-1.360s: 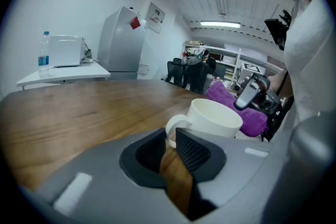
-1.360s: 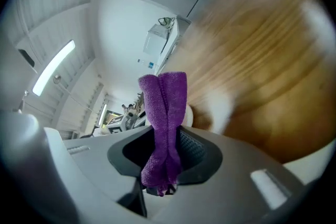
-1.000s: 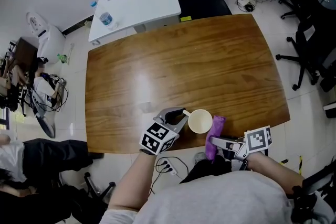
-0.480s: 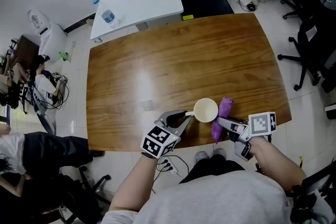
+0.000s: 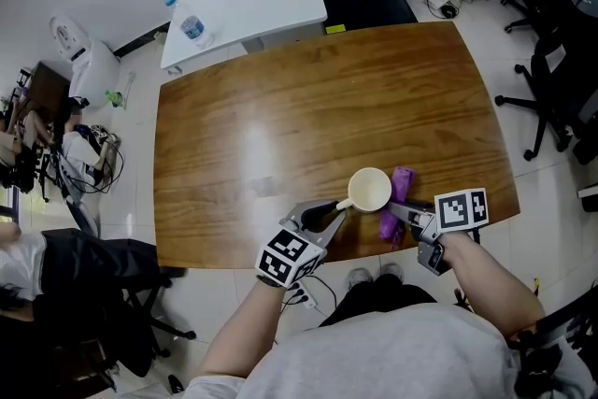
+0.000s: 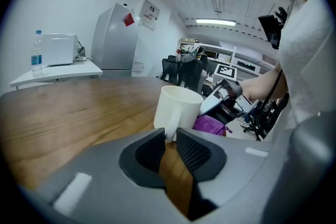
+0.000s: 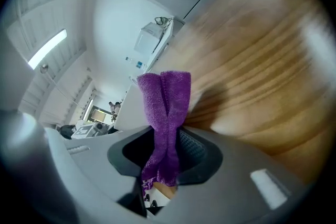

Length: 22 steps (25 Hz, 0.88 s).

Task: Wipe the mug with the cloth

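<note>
A white mug (image 5: 369,190) stands upright near the front edge of the wooden table (image 5: 308,117). My left gripper (image 5: 329,212) is shut on the mug's handle (image 6: 170,132); the mug (image 6: 177,106) rises just beyond the jaws in the left gripper view. My right gripper (image 5: 400,212) is shut on a folded purple cloth (image 5: 396,199), which lies against the mug's right side. In the right gripper view the cloth (image 7: 165,113) runs up from between the jaws and hides the mug. The purple cloth (image 6: 210,125) also shows behind the mug in the left gripper view.
A white side table (image 5: 245,0) with a water bottle (image 5: 192,30) and a white box stands beyond the far edge. Office chairs (image 5: 556,61) stand at the right. Cables and a person's legs are on the floor at the left.
The right gripper has carried the purple cloth from below the table's front edge up against the mug's right side. The mug and left gripper have shifted slightly right.
</note>
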Available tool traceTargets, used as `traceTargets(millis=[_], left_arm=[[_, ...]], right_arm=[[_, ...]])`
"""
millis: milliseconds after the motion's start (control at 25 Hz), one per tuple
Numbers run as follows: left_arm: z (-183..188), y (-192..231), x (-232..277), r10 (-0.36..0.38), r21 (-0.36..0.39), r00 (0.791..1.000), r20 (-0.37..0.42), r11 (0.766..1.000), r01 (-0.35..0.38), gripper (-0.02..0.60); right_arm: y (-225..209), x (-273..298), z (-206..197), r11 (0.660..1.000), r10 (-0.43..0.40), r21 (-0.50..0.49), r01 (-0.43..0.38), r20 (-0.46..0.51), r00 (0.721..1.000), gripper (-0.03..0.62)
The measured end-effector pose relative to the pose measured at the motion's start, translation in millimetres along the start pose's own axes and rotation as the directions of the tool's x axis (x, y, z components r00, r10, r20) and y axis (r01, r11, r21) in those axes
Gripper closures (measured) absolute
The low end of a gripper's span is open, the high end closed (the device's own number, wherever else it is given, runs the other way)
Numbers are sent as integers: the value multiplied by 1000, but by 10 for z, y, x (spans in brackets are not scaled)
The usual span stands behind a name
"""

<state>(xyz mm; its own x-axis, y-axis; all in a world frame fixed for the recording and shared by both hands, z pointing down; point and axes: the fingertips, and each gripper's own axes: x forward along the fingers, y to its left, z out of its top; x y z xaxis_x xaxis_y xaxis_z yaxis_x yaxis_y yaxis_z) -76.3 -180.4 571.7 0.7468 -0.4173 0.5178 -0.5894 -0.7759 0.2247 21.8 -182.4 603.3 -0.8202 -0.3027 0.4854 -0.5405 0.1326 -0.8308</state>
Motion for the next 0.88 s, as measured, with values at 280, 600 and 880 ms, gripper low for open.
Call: traceTargets(millis=[280, 600, 880], left_arm=[[-4, -60, -1, -15, -13, 1000, 3, 1000, 15, 523], [-6, -218, 28, -43, -5, 999, 6, 999, 43, 523], [-12, -375, 87, -79, -3, 997, -7, 997, 79, 523]], right_arm=[[337, -251, 99, 998, 42, -44, -41, 38, 998, 471], [659, -452, 127, 992, 109, -72, -104, 73, 991, 470], [275, -307, 50, 999, 48, -14, -47, 62, 997, 471]])
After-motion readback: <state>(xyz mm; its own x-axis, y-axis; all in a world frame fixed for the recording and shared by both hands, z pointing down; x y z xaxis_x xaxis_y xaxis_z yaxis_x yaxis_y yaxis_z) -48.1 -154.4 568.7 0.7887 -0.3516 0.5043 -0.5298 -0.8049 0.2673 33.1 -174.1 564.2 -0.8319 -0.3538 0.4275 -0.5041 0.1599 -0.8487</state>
